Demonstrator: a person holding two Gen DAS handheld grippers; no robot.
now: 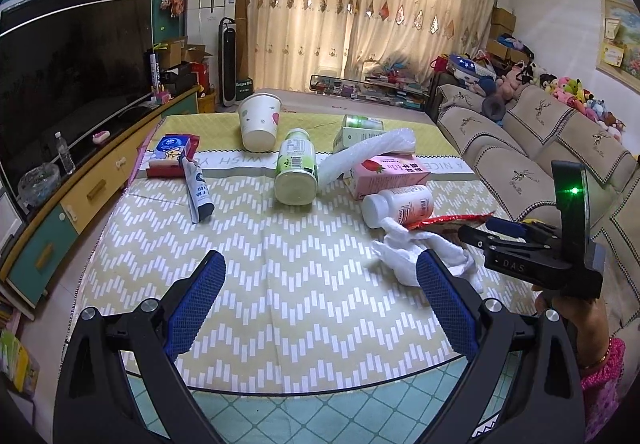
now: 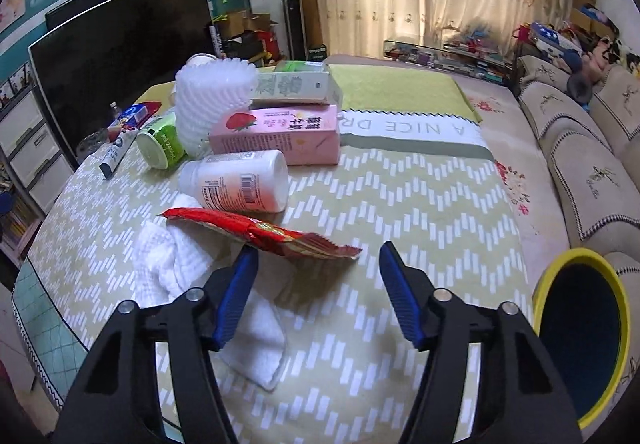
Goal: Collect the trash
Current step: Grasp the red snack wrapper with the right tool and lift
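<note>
The right gripper [image 2: 316, 264], jaws gaping empty, is nearing the crinkled red foil wrapper [image 2: 264, 234] beside the yellow-rimmed bin [image 2: 624, 328]; closing comes next. The left gripper [image 1: 320, 272] is hovering open, empty.

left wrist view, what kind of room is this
Most likely a home living room: a large TV on a low cabinet, a sofa piled with plush toys, and curtained windows behind a low table strewn with trash.

Television [image 1: 68, 56] on long cabinet [image 1: 80, 196] at left; sofa [image 1: 532, 148] with plush toys [image 1: 576, 92] at right; curtains [image 1: 372, 4] behind.
</note>
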